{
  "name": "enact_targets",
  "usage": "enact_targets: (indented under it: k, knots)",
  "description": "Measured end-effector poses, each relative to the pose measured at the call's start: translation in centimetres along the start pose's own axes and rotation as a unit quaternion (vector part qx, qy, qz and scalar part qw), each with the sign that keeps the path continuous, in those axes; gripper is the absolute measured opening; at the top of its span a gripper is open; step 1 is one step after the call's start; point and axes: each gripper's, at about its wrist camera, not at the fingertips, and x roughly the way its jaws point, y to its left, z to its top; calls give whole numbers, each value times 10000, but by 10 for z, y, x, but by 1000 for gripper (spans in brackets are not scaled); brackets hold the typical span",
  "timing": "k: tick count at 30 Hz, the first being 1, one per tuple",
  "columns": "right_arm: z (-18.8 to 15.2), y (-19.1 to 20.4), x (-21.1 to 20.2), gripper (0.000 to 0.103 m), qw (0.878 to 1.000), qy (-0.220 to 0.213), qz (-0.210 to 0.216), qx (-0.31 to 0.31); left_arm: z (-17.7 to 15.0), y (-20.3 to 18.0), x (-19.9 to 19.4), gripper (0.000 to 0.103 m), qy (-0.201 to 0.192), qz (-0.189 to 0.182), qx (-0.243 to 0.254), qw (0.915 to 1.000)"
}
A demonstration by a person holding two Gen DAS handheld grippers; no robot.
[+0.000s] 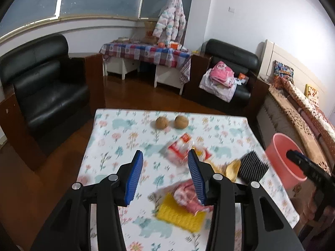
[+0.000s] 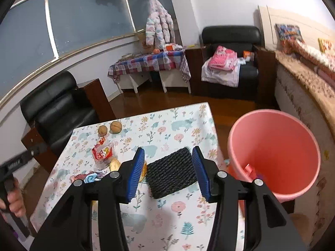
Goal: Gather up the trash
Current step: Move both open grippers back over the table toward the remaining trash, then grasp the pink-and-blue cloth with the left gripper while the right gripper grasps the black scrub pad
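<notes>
Right gripper [image 2: 168,172], fingers spread, straddles the black foam pad [image 2: 171,173]; pinch it squarely, then carry to the pink bucket [image 2: 293,138] beside it; left gripper [image 1: 165,175] gapes empty

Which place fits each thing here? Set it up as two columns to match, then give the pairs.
Things:
1. walnuts
2. black pad
3. pink bucket
4. yellow sponge

Places:
A. off the table's right edge
B. between the right gripper's fingers
C. near the table's far edge
D. partly under a pink wrapper, near the left gripper

Pairs: 1-C, 2-B, 3-A, 4-D
</notes>
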Motion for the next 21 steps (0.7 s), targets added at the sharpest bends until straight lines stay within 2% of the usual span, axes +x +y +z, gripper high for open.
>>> enact_targets:
  k: [1,5,9,14,21]
  knots:
    - [-2,1,2,48,9999,41,107,56,-4,4,1,44,56,-27,-15,10000]
    - [-7,9,7,48,9998,121,102,-132,-19,5,10,44,357,-310,-87,9988]
    - [-11,17,10,48,9991,186,228,-308,-33,-7,25,44,618,-505,165,9967]
    - [-14,11,20,48,9978,570,263,-224,-45,-18,49,44,902,-555,210,9942]
    - [-22,0,30,48,9969,764,119,-104,-49,-19,72,44,1104,-605,111,9920]
